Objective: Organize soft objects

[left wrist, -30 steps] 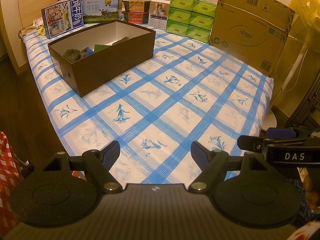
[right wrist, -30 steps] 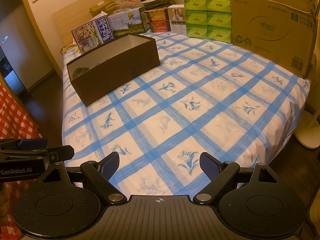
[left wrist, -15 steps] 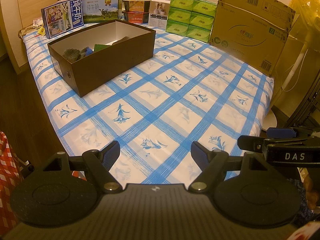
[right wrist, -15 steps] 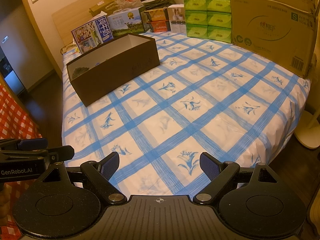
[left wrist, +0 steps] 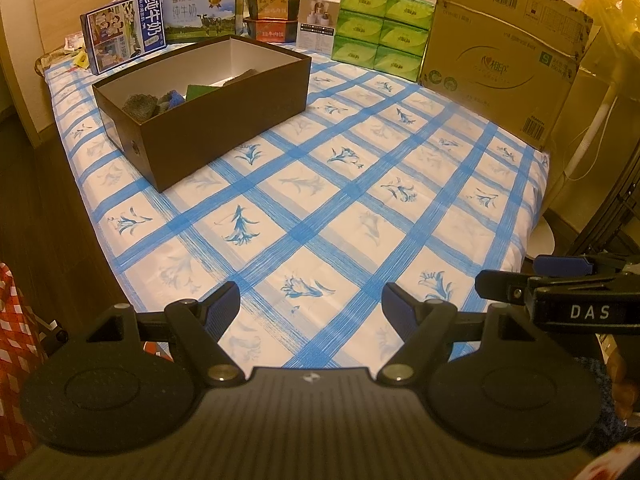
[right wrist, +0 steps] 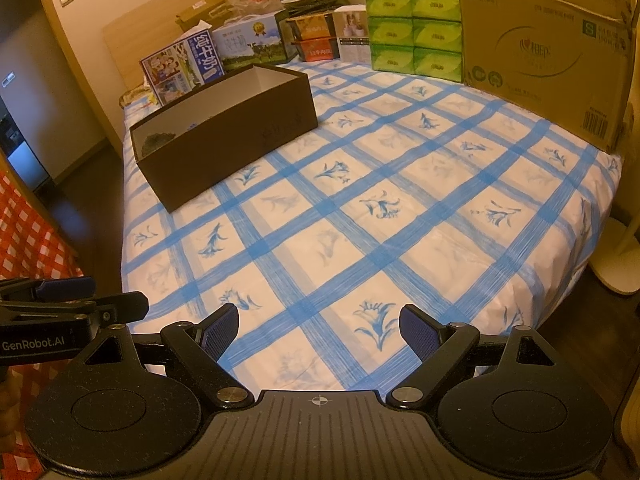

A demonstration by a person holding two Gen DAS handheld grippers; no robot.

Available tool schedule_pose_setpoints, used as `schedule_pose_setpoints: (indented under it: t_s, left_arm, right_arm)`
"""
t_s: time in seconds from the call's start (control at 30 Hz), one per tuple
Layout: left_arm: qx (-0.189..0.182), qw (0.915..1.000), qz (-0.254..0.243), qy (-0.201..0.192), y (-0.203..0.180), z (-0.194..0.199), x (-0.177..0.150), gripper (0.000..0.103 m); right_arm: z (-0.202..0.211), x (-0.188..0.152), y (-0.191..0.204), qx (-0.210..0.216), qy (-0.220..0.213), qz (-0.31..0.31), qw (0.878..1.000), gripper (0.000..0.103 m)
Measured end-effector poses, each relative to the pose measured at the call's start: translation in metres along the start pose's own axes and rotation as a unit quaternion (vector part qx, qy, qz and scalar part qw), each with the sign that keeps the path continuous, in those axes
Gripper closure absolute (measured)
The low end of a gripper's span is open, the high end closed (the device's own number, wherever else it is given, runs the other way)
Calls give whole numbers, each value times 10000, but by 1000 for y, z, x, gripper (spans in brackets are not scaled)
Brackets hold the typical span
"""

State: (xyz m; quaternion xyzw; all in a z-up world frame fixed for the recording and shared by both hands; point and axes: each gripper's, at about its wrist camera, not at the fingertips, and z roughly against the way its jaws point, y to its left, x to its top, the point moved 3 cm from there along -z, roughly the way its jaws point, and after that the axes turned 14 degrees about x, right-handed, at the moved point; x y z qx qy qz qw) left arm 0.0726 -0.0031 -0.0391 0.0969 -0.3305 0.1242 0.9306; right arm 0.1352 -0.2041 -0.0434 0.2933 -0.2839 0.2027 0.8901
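A dark brown open box [left wrist: 208,116] [right wrist: 224,136] lies on the bed with the blue-checked sheet [left wrist: 320,184] [right wrist: 360,208], toward its far left. Inside it I see a grey knitted piece [left wrist: 138,105], something blue [left wrist: 175,98], a green piece [left wrist: 199,91] and a dark item along the far wall; from the right wrist view only a grey-green lump [right wrist: 158,142] shows. My left gripper [left wrist: 311,305] hangs open over the near edge of the bed, nothing between its fingers. My right gripper [right wrist: 319,324] is open beside it, likewise empty. Each gripper's body shows at the edge of the other's view.
Milk cartons [left wrist: 124,36], small boxes [left wrist: 272,24], a stack of green tissue packs [left wrist: 380,32] and a large cardboard carton [left wrist: 500,52] line the bed's far side and right. A white round stand base [right wrist: 618,264] sits on the floor at right. Red-checked cloth [right wrist: 24,232] is at left.
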Motion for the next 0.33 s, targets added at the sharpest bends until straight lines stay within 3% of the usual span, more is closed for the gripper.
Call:
schedule_pose_setpoints:
  t_s: [0.33]
  left_arm:
    - [4,10000,-20,65,-4,-10,-3,27]
  right_arm:
    - [-11,0,-8,-19,43,-70,10000,16]
